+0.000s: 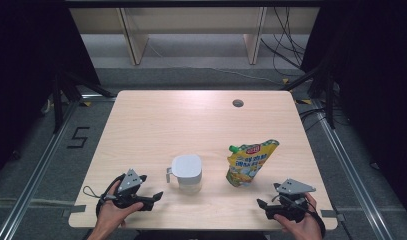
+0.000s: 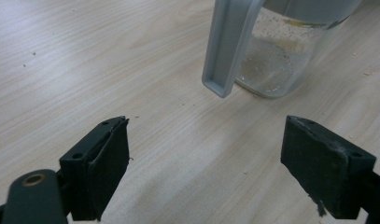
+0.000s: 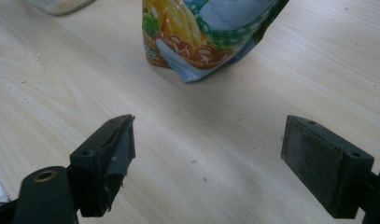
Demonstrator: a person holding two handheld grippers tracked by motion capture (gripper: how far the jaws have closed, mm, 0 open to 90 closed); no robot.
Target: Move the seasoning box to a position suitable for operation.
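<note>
A clear jug with a white lid and a side handle stands near the table's front middle. To its right a yellow-green spouted pouch stands upright, and its printed base fills the top of the right gripper view. My left gripper rests at the front left, open and empty, jaws pointing toward the jug's handle a short way off. At the front right sits my right gripper, open too, with bare wood between its jaws and the pouch just beyond.
The light wooden table has a round cable hole at the back right. Small crumbs dot the wood near the jug. Wooden frame legs and cables lie on the floor behind.
</note>
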